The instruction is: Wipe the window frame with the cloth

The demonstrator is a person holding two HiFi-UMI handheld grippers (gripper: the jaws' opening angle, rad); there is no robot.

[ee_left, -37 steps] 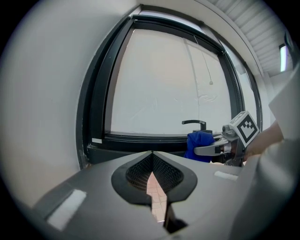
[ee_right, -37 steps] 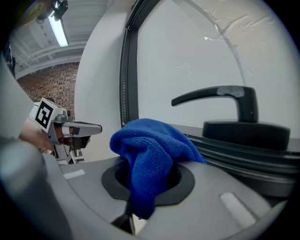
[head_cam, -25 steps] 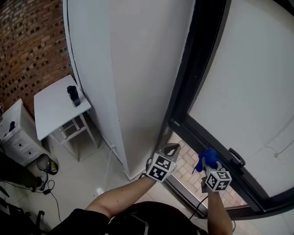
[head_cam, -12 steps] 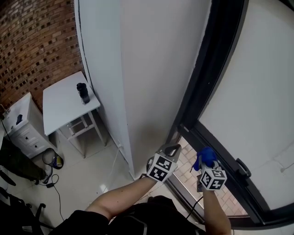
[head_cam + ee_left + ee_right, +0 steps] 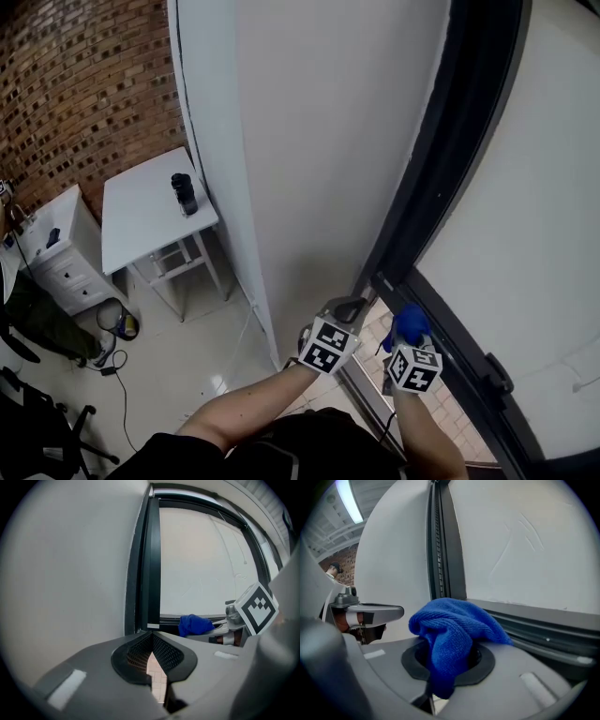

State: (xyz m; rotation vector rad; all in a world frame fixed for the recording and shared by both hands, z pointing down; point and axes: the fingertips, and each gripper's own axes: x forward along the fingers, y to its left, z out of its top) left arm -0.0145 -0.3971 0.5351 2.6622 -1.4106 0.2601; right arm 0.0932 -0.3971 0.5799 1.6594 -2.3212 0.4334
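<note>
At the window's lower corner, the black window frame (image 5: 450,112) runs up beside a white wall (image 5: 319,141); a white worktop (image 5: 141,216) with a dark cup (image 5: 184,194) sits well off to the left. Left tool (image 5: 349,305) is clenched on nothing, tips together. Right tool (image 5: 408,339), just beside it, is grasping the blue cloth (image 5: 410,323), bunched near the frame's bottom rail, contact unclear.
</note>
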